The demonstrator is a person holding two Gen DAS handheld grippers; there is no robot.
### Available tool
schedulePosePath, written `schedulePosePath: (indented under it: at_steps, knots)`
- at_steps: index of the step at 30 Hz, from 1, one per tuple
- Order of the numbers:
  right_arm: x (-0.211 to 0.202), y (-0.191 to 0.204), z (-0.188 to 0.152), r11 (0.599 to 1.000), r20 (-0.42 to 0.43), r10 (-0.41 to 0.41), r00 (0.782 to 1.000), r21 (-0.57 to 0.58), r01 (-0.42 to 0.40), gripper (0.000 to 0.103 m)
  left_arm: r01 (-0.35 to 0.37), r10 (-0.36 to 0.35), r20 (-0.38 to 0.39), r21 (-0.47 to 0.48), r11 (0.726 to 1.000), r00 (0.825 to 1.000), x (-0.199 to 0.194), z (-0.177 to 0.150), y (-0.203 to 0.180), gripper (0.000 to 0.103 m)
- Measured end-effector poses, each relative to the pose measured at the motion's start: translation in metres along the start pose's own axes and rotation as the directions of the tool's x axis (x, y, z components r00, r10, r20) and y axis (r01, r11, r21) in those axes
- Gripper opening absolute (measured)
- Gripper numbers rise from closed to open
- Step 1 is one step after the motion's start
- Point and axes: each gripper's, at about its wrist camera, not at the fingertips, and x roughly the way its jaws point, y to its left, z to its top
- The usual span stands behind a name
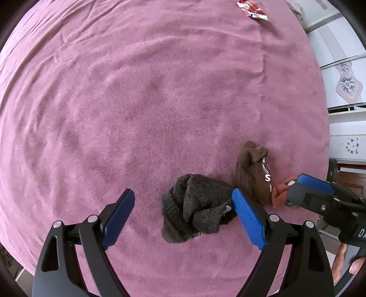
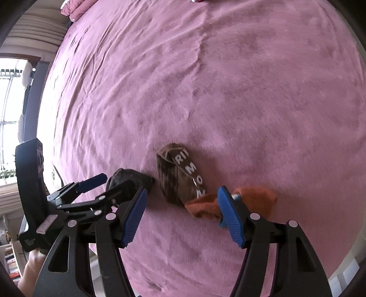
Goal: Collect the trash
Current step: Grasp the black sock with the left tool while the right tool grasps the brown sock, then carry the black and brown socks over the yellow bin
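Brown sock (image 2: pixel 180 176) lies lengthwise away; left tool (image 1: pixel 183 217) and right tool (image 2: pixel 180 214) gape, empty.

The red-and-silver wrapper (image 1: pixel 251 10) is cut off by the top edge. The orange cloth (image 2: pixel 256 201) is partly hidden behind a blue pad (image 2: pixel 230 219). The brown sock's (image 2: pixel 180 176) lettering is blurred.

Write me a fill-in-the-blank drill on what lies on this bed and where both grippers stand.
1. The brown sock lies between the dark grey sock and the ____ sock.
2. The bed cover is ____ in colour.
3. The left gripper hovers, jaws open, over the ____ sock.
4. A crumpled ____ and silver wrapper lies at the far end.

Missing words: orange; pink; dark grey; red
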Motion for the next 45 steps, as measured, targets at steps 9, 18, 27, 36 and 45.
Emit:
schedulePosePath:
  at_steps: [9,18,27,36,45]
  knots:
    - [0.022,0.003,0.015,0.999,-0.039,-0.015,0.999,-0.043,0.013,0.066,0.106,-0.106,0.008,-0.077,0.991,0.994,-0.003,-0.004,0.016,0.043]
    - [0.049,0.015,0.025,0.996,-0.059,-0.045,0.997,-0.081,0.040,0.054,0.160,-0.159,0.022,-0.157,0.974,0.987,-0.018,-0.014,0.049,0.043]
    - [0.048,0.047,0.017,0.968,0.000,-0.113,0.994,-0.224,0.110,0.012,0.175,-0.172,0.035,-0.163,0.971,0.985,-0.030,-0.018,0.046,0.043]
    - [-0.018,0.060,-0.004,0.986,0.088,0.072,0.994,-0.157,-0.057,0.012,0.158,-0.148,0.096,-0.106,0.982,0.984,-0.073,-0.031,0.030,0.043]
    - [-0.073,0.023,-0.053,0.994,0.156,0.086,0.984,-0.084,-0.073,0.012,0.128,-0.133,0.131,0.047,0.991,0.982,-0.109,-0.061,-0.029,0.043]
